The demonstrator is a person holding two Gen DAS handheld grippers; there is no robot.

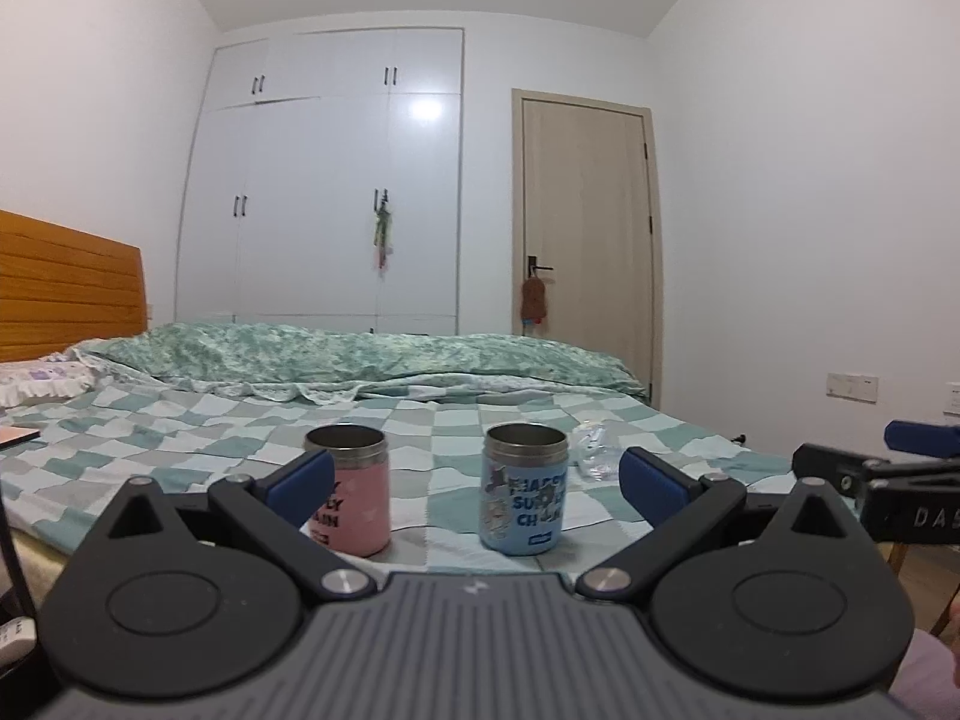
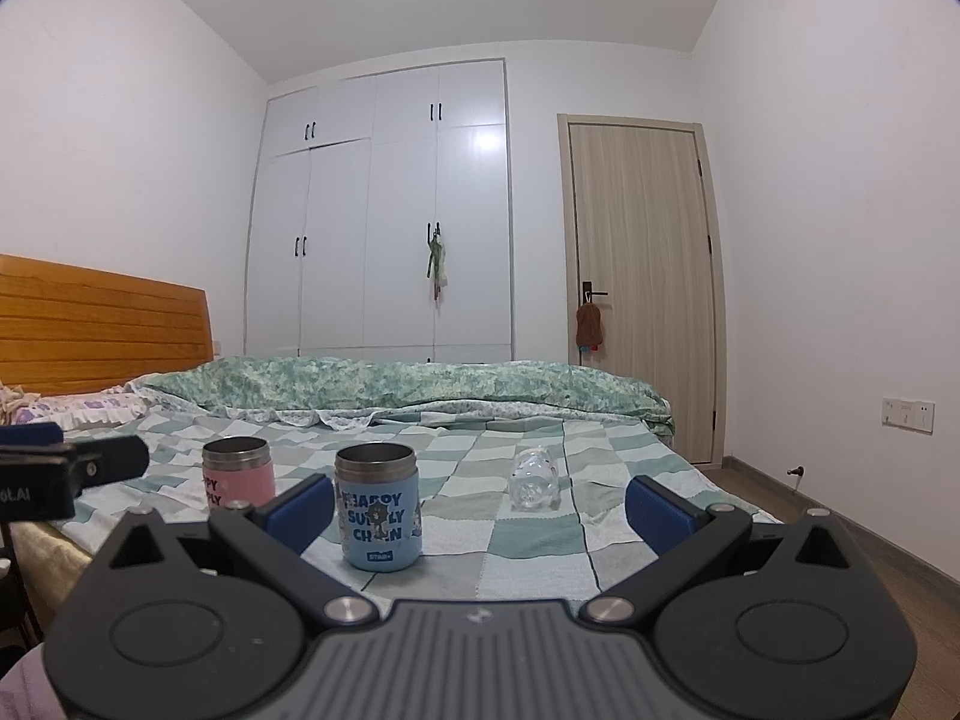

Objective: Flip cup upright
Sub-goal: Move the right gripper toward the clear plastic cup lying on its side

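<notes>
A pink cup and a blue cup stand upright, mouths up, near the front edge of the bed. They also show in the right wrist view, pink and blue. A clear glass cup lies on its side further right; it also shows in the left wrist view. My left gripper is open and empty, just short of the two cups. My right gripper is open and empty, with the blue cup by its left finger and the glass ahead.
The bed has a checked green sheet, a rolled green quilt at the back and a wooden headboard at left. A white wardrobe and a door stand behind. The right gripper's side shows in the left wrist view.
</notes>
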